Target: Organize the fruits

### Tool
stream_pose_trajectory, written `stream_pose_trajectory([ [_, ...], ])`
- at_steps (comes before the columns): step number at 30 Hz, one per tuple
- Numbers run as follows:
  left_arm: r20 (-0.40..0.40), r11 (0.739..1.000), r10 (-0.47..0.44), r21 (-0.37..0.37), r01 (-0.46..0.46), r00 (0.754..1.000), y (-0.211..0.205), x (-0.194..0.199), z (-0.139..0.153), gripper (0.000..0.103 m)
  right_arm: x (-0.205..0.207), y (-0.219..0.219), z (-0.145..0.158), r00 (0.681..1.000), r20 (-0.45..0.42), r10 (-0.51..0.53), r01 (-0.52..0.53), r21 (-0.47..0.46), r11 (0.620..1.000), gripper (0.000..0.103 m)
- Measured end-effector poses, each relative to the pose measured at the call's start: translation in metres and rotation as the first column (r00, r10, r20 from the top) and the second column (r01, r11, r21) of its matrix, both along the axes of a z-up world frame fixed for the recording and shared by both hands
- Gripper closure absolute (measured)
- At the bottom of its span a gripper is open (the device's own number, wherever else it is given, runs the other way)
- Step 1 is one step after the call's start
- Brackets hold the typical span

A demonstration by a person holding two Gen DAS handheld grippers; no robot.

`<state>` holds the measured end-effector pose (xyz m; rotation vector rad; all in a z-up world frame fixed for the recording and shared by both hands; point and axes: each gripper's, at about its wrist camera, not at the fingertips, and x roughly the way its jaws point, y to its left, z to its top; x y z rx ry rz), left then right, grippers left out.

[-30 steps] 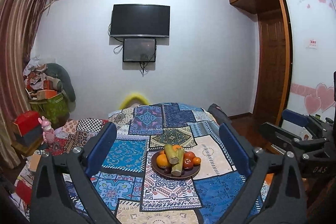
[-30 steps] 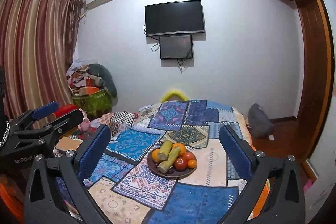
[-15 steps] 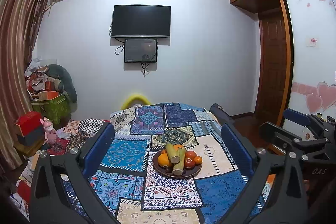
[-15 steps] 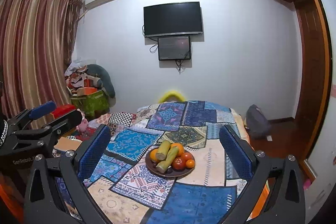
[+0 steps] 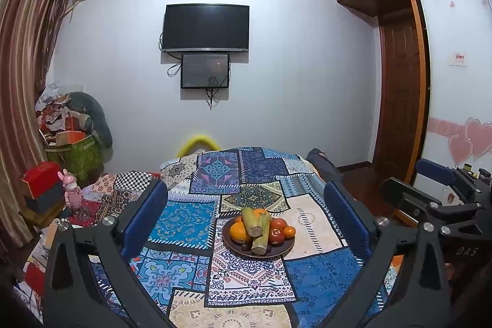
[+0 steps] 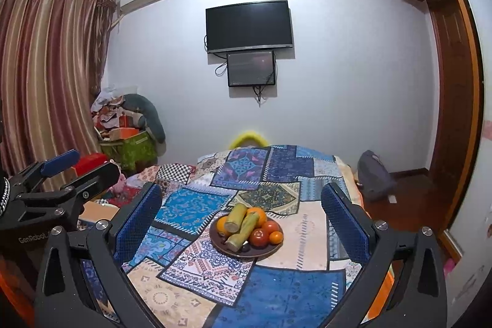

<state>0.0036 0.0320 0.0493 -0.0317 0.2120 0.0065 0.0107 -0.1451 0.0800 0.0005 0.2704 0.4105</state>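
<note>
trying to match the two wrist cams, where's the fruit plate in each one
Left wrist: the fruit plate sits just right of centre, low, between the open fingers.
Right wrist: the fruit plate sits at centre, low.
Shared landmark: the wall TV, above the plate in both.

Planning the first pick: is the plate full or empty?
Full. The plate on the bed holds oranges, tomatoes and two green stalks piled across them; nothing lies loose on the quilt.
</note>
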Motion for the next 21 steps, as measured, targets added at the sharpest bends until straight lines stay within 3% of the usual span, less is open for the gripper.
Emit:
stream_pose_trajectory([
  [21,-0.007,1.000,-0.009,-0.007,0.009,1.000,0.0023,0.0026,-0.0025,0.000,-0.0004,-0.0063,0.0012,1.000,0.004,-0.013,0.013,0.009,1.000,0.000],
])
